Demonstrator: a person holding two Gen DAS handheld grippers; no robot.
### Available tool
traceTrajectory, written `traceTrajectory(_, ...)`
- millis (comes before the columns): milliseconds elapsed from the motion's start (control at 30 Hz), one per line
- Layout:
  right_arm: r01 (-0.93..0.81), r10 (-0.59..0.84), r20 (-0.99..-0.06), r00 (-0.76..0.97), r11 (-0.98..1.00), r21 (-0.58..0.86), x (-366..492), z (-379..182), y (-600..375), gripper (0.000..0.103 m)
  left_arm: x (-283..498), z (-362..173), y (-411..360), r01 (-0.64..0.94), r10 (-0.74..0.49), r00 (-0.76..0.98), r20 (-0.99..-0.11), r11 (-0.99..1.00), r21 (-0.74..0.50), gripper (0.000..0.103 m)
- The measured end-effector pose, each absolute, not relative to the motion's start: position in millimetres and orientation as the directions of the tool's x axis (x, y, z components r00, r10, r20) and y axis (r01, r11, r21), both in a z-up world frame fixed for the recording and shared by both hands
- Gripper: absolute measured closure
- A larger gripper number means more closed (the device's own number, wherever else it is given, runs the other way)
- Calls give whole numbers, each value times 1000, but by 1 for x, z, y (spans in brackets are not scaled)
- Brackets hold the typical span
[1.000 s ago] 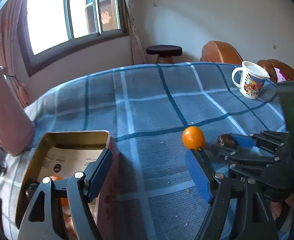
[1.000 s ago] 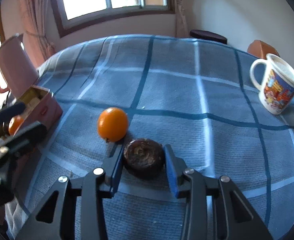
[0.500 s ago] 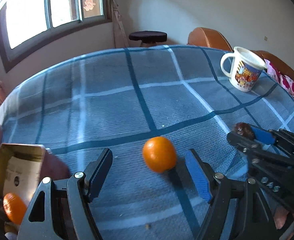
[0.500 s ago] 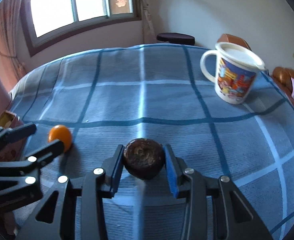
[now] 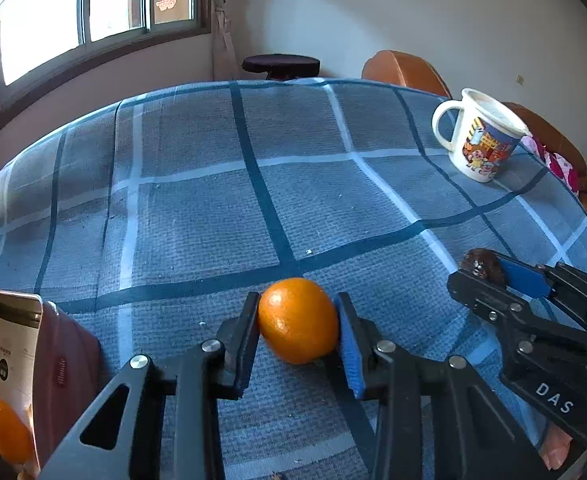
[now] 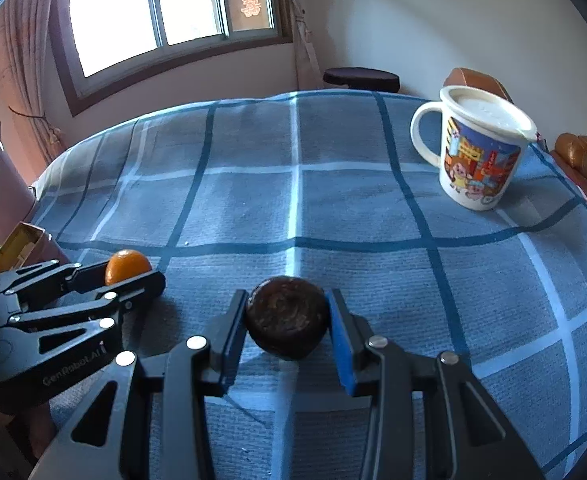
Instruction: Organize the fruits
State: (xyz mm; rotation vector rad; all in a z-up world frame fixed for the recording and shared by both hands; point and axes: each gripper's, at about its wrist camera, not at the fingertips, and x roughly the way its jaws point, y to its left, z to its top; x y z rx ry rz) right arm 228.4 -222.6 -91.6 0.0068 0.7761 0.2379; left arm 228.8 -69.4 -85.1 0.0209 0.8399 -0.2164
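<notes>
My left gripper (image 5: 298, 322) is shut on an orange (image 5: 298, 320) just above the blue checked tablecloth; the orange also shows in the right wrist view (image 6: 127, 266). My right gripper (image 6: 287, 322) is shut on a dark brown round fruit (image 6: 287, 322), which shows at the right of the left wrist view (image 5: 482, 265). A pink tin box (image 5: 63, 364) stands at the lower left with another orange (image 5: 5, 434) inside it.
A white cartoon mug (image 6: 479, 156) stands at the far right of the table. Brown chairs (image 5: 401, 68) and a dark stool (image 5: 280, 65) stand beyond the table's far edge. The blue checked tablecloth (image 5: 293, 168) covers the table.
My left gripper swung from the tin box to the orange and closed on it. My right gripper kept hold of the dark fruit and turned right toward the mug.
</notes>
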Motion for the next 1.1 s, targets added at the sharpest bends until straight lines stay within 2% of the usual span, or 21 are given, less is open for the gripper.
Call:
traceTrajectory(733,-247,223,-598,770,968,44,207,-77,-216,61,202,-63,-75,225,-176,766,-618,974,1,65)
traceTrajectory(1100,-258,230,-550,803,966,27,197,-70,-214,61,195,-59,-76,224,-174,790,-587,975,12,65)
